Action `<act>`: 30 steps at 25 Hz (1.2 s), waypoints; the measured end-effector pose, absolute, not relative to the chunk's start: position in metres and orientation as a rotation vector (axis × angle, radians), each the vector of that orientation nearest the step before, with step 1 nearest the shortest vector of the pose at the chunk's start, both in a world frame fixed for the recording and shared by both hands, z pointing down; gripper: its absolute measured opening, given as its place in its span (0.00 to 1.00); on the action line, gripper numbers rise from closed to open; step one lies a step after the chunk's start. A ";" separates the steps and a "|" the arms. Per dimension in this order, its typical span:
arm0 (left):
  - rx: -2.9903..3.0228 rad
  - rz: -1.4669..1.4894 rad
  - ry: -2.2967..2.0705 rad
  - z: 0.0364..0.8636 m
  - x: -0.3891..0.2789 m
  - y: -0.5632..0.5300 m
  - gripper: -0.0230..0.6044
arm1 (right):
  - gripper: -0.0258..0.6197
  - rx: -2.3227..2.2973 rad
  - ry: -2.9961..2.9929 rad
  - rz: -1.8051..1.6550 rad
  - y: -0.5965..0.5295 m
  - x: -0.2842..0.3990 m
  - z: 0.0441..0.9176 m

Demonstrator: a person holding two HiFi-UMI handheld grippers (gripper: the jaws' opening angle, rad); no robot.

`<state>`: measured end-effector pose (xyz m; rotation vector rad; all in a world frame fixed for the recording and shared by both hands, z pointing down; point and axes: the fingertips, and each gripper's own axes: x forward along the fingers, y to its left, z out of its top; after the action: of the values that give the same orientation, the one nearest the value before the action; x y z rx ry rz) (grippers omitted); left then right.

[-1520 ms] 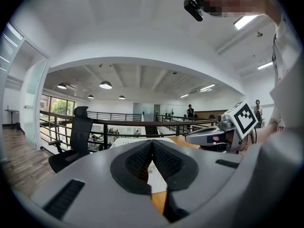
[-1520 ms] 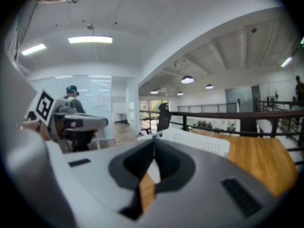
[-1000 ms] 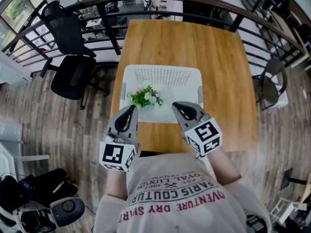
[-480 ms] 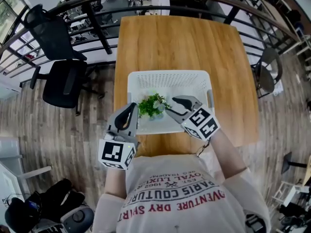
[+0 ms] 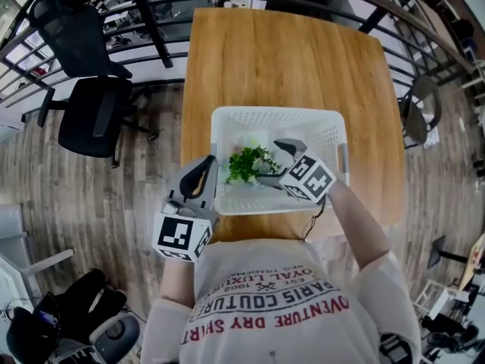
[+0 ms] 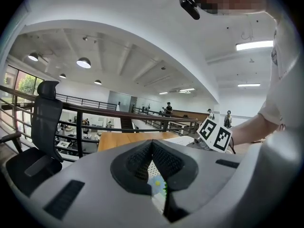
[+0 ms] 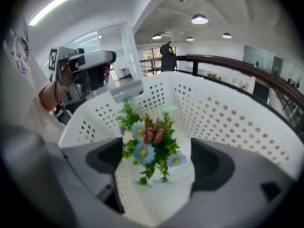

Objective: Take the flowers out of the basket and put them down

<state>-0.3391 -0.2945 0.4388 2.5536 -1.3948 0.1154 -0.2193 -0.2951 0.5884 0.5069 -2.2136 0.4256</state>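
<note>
Bench [image 5: 280, 59] runs away from me, w/ the basket [image 5: 227, 127] on its near end. Black chair [image 5: 95, 112] is on the floor, well left of the basket. Basket is white w/ perforated walls, upright, open top.

R gripper [image 5: 271, 162] is dipped inside the basket from its near right side, angled down. Its fingers [image 7: 102, 163] have just been opening and now stand wide apart, released. The flowers [image 5: 248, 164] are btwn them, but no pad touches.

L gripper [image 5: 203, 174] is just outside the basket's left wall by the near corner, approx level. Its fingers [image 6: 135, 160] are clenched tip to tip w/ nothing in them. Through the slit below the tips I see basket wall & one blue bloom.

Flowers are a small bunch: green leaves, blue & white blooms, a red bit in the middle. They're on the basket floor, left of centre, in the near half.
</note>
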 end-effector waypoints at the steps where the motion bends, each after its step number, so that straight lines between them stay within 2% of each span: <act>1: 2.542 0.117 -1.399 0.441 -0.343 -0.296 0.06 | 0.71 0.472 -2.193 0.433 -0.293 -0.219 0.597; 14: 2.476 0.137 -1.440 0.460 -0.383 -0.314 0.06 | 0.73 0.267 -2.027 0.407 -0.288 -0.243 0.659; 30: 2.425 0.114 -1.425 0.474 -0.395 -0.322 0.06 | 0.73 0.292 -1.952 0.401 -0.292 -0.247 0.696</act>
<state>-0.3954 -0.3224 0.4744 2.4245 -1.4253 0.1139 -0.2470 -0.2920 0.6957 0.2918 -1.9521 0.4014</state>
